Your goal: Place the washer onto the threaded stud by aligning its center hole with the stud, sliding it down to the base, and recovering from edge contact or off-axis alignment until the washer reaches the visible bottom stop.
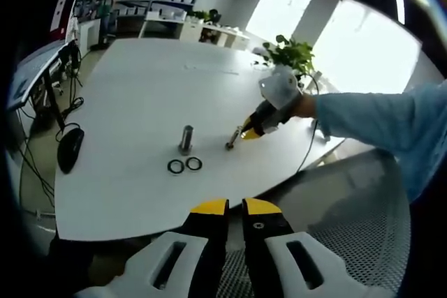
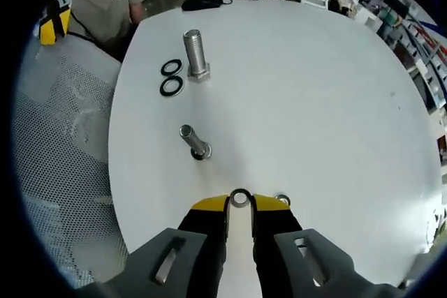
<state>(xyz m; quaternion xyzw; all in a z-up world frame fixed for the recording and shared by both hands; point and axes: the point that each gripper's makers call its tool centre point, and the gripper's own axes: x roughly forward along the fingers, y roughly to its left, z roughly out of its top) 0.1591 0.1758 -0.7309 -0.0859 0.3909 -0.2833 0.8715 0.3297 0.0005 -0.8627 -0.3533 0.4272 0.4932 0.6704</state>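
washer [image 2: 240, 198] in right gripper [image 2: 241, 205]

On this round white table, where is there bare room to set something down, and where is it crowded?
Free: the wide stretch of table right of the large stud and small stud in the right gripper view. Crowded: the near edge, where two black rings lie beside the large stud, and the right claw holds a washer beside the small one.

bright daylight | window [image 1: 363, 40] glare | fisheye-bent edges | soft shadows
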